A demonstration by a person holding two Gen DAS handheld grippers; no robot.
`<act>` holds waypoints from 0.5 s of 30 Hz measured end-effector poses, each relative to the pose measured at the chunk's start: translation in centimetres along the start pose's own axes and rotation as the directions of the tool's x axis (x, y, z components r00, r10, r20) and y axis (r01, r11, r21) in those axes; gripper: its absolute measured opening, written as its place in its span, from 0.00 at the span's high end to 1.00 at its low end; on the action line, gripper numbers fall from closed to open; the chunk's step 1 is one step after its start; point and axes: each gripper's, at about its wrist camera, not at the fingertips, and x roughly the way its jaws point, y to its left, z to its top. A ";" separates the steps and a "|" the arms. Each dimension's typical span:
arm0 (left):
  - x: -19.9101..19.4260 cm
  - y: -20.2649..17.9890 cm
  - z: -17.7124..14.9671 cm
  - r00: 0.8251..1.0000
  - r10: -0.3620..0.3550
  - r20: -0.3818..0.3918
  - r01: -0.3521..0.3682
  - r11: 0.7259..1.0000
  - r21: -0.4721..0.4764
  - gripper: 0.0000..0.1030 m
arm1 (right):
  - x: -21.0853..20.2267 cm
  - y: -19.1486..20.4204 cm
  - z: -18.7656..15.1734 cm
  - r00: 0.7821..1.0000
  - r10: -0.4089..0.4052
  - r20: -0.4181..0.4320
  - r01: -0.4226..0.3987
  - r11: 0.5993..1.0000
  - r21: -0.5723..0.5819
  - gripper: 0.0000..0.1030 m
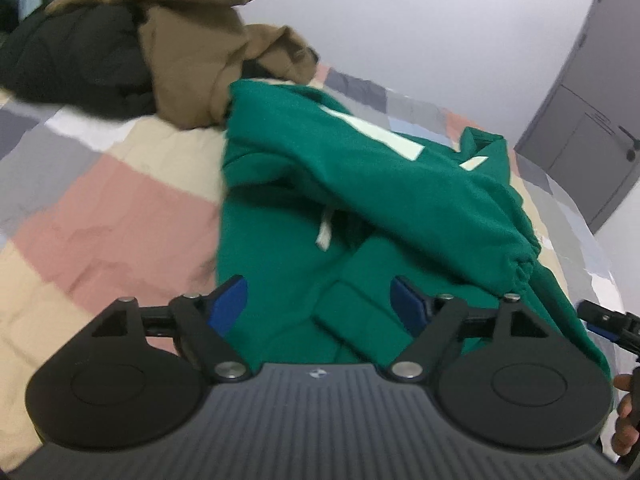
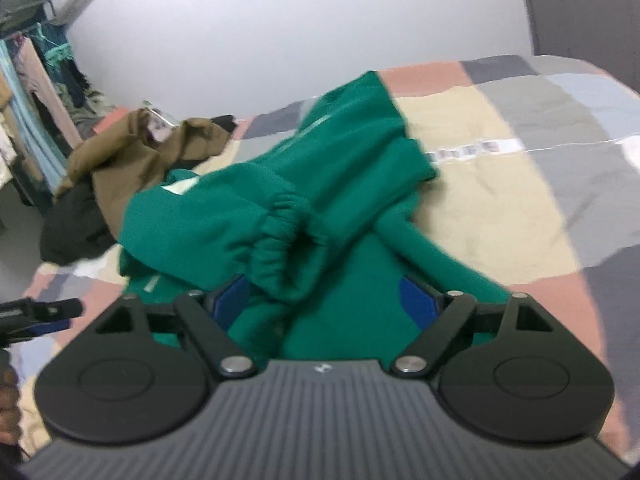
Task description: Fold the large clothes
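A green hoodie (image 1: 352,208) lies on a bed (image 1: 100,208) covered with a patchwork quilt of pink, beige and grey squares. Both sleeves are laid across its body, one over the other, with a gathered cuff (image 2: 284,236) on top near the middle; judging by that crossing, the sleeves have been folded in to narrow the garment before the body is doubled over. A white drawstring (image 1: 325,232) shows beneath the upper sleeve.

The left hand-held gripper (image 1: 320,304) has its blue pads spread wide with nothing between them; the hoodie lies below and ahead of it, apart from the pads. The right hand-held gripper (image 2: 326,300) is likewise wide open and holds nothing, and the cuff sits just ahead of its fingers, slightly toward its left pad. Each gripper's tip shows at the edge of the other's view, so the two hover side by side over the near part of the hoodie.

A brown garment (image 1: 208,52) and a black one (image 1: 76,64) are heaped beyond the hoodie, probably waiting their turn.
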 end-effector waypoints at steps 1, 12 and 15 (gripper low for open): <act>-0.2 0.4 -0.1 1.000 0.004 -0.006 -0.004 1.000 -0.018 0.18 | -0.6 -0.6 0.1 1.000 -0.021 0.001 0.021 1.000 0.003 0.18; 1.5 7.0 -1.9 0.985 -0.046 -0.168 -0.016 0.936 -0.351 0.16 | -0.8 -10.9 0.1 0.967 -0.207 -0.149 0.235 0.951 0.202 0.17; 2.0 7.1 -2.2 0.980 -0.063 -0.190 -0.013 0.927 -0.375 0.16 | 1.0 -12.5 -0.6 0.964 -0.119 -0.240 0.183 0.946 0.267 0.17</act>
